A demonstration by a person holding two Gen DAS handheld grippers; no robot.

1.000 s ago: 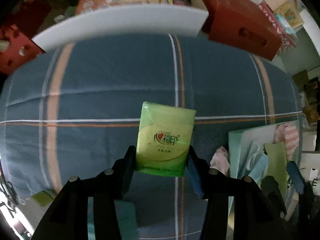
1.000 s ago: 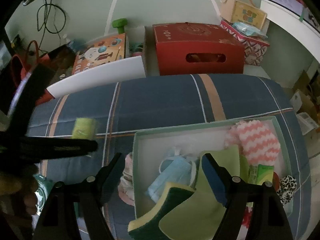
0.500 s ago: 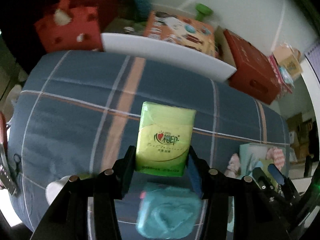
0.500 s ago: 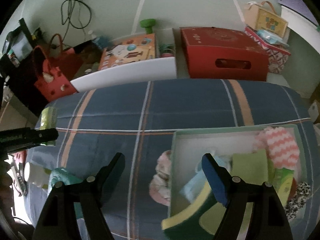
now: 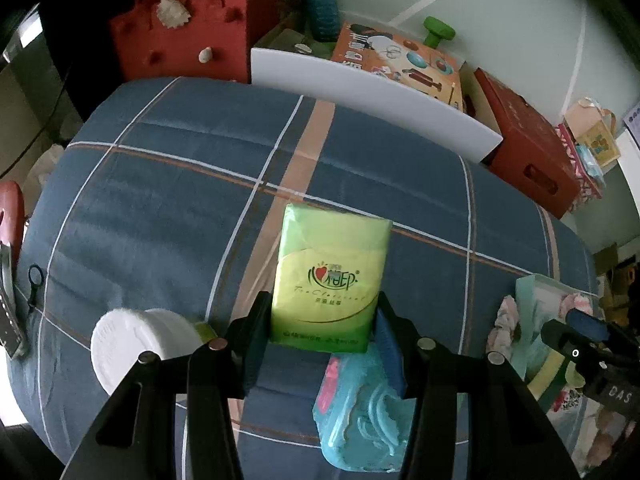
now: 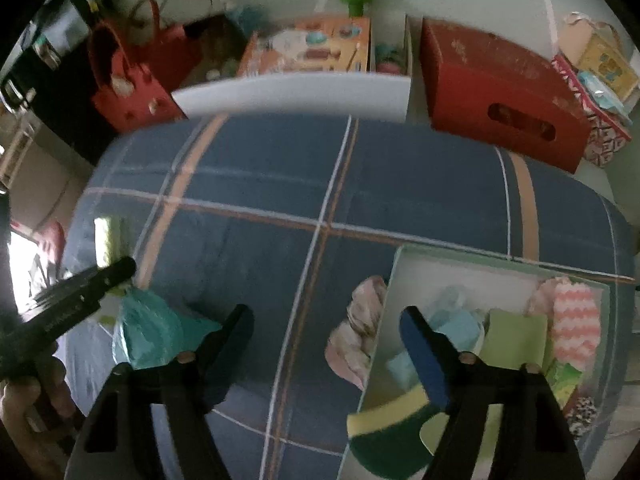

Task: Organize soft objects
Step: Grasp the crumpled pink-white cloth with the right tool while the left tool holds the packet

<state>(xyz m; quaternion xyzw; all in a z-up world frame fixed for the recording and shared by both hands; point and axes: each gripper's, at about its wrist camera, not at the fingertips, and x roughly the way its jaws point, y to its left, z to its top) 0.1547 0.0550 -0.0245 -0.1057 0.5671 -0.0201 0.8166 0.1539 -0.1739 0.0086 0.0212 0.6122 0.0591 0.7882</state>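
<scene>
My left gripper (image 5: 322, 328) is shut on a green tissue pack (image 5: 330, 276) and holds it above the blue plaid cloth (image 5: 168, 184). The pack also shows at the far left of the right wrist view (image 6: 107, 240). Below it lie a teal bag (image 5: 360, 424) and a white round pad stack (image 5: 132, 344). My right gripper (image 6: 326, 324) is open and empty over the cloth (image 6: 280, 184), between the teal bag (image 6: 152, 332) and a pink cloth bundle (image 6: 356, 336). The pale green box (image 6: 480, 264) at the right holds masks, sponges and a pink striped cloth (image 6: 572, 320).
A white board (image 6: 296, 92), a red box (image 6: 500, 96) and a red felt bag (image 6: 124, 80) stand beyond the far edge of the cloth. A green and yellow sponge (image 6: 384, 436) sticks out of the box's near corner.
My left gripper swung left with the tissue pack, bringing the teal bag and white pad stack into view. My right gripper moved left, off the box to over the cloth.
</scene>
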